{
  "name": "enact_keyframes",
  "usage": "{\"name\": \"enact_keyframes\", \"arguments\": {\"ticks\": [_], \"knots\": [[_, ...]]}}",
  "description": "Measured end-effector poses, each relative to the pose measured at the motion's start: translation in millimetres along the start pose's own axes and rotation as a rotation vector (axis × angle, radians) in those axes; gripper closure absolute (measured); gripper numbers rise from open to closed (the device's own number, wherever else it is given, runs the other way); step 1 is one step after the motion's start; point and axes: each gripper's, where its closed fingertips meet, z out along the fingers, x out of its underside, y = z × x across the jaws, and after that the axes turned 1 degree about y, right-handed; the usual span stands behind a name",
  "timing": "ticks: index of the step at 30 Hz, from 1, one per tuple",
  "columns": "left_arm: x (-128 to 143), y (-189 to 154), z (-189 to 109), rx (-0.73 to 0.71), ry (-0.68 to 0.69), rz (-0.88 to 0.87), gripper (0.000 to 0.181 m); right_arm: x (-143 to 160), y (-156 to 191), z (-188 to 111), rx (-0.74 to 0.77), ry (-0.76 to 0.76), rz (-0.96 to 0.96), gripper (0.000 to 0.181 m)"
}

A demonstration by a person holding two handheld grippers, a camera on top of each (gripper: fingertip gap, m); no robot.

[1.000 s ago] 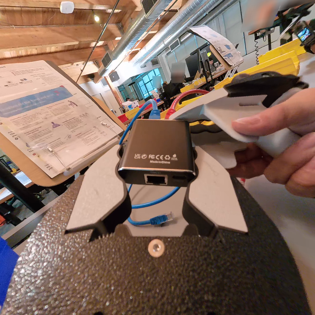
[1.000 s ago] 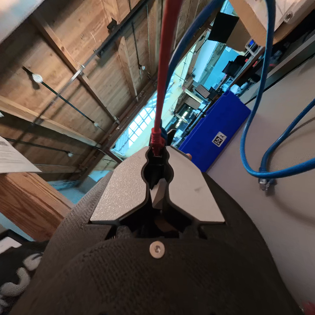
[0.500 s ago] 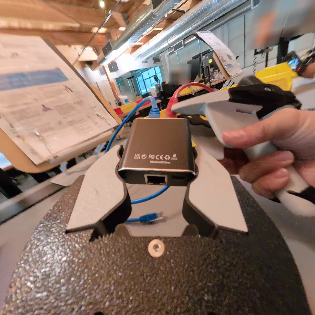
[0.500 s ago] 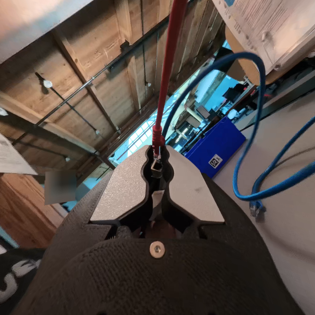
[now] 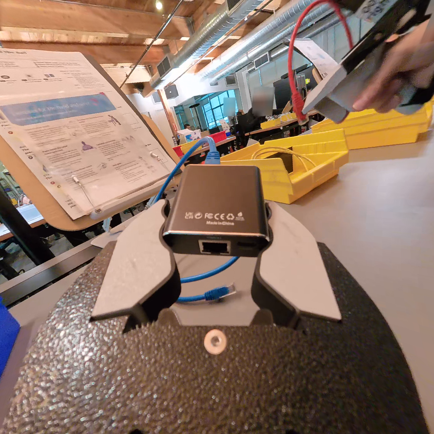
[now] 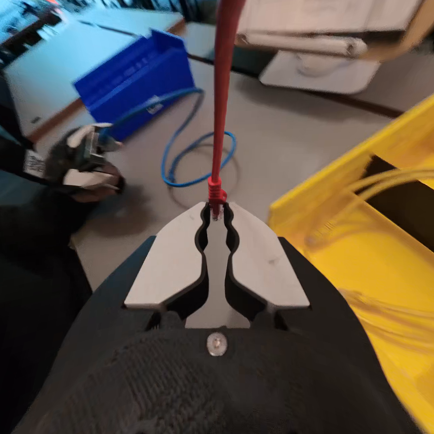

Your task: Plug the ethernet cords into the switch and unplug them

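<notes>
Gripping the switch point(image 5: 217, 206) above the desk point(image 5: 375, 223), your left tongs point(image 5: 217, 237) clamp its sides; a blue cord point(image 5: 212, 156) sits in its far end. Your right tongs point(image 6: 216, 211) pinch the red cord point(image 6: 216, 190) plug, held clear. Unplugging looks half done; next, set the red one down and free the blue.

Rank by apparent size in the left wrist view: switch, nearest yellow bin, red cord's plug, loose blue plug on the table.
1. Nearest yellow bin, though it sits farther back than the switch.
2. Switch, enlarged by being close to the camera.
3 and 4. Red cord's plug and loose blue plug: both tiny and alike; not ranked.
</notes>
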Motion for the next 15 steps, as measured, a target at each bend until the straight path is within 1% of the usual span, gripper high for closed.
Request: {"name": "enact_keyframes", "arguments": {"ticks": [3,5,7,9,12,13,14,15], "knots": [[1,-3,1,0.013,0.005,0.008,0.107,19,-49,-1,0.042,0.164,0.048,0.171],[2,-2,1,0.013,0.008,0.006,0.107,32,-71,2,0.035,0.243,0.098,0.171],[2,-2,0,0.017,0.007,-0.008,0.107,42,-92,4,0.075,0.312,0.134,0.171],[3,-1,0,0.014,0.008,-0.01,0.107,56,-99,5,0.083,0.424,0.136,0.171],[3,-1,0,0.018,0.014,-0.013,0.107,70,-112,5,0.182,0.563,0.097,0.17],[3,-1,1,0.02,0.013,-0.01,0.107,75,-112,5,0.189,0.615,0.099,0.169],[3,-2,1,0.024,0.015,-0.008,0.107,80,-112,5,0.201,0.649,0.107,0.168],[4,-3,1,0.027,0.017,-0.006,0.107,82,-114,7,0.216,0.661,0.113,0.162]]}}
